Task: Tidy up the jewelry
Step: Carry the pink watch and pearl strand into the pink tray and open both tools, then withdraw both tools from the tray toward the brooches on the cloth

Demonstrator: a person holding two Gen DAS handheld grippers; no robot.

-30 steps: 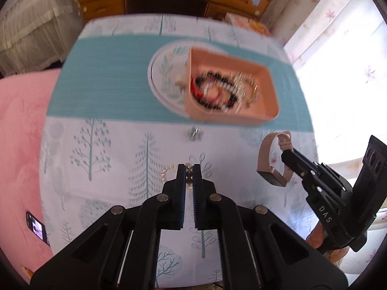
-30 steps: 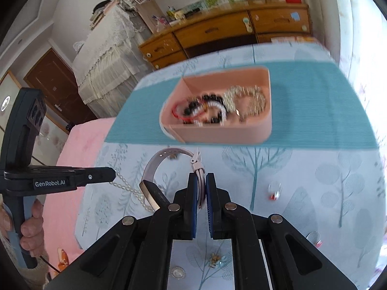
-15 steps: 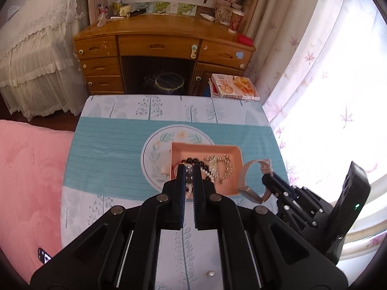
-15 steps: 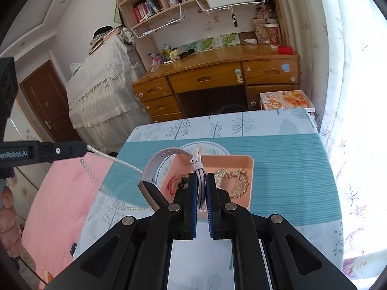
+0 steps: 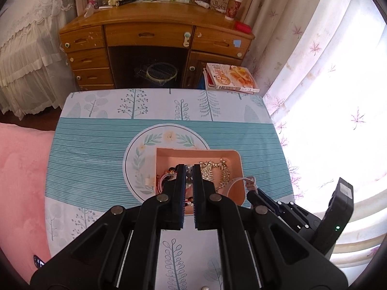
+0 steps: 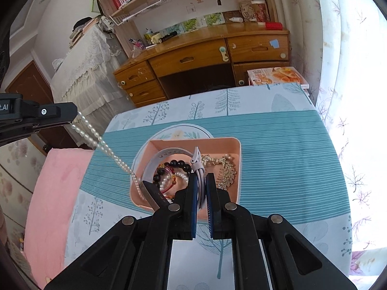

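My left gripper (image 5: 189, 171) pinches a pearl necklace (image 6: 106, 148), my right gripper (image 6: 200, 181) clamps a watch strap (image 6: 167, 152), above the pink tray (image 6: 238, 166) mid-tabletop.

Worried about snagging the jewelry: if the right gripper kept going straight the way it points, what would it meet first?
Probably the pink tray, likely at the bracelets piled inside. The right gripper, shut on the watch strap, points down into it; depth is hard to judge.
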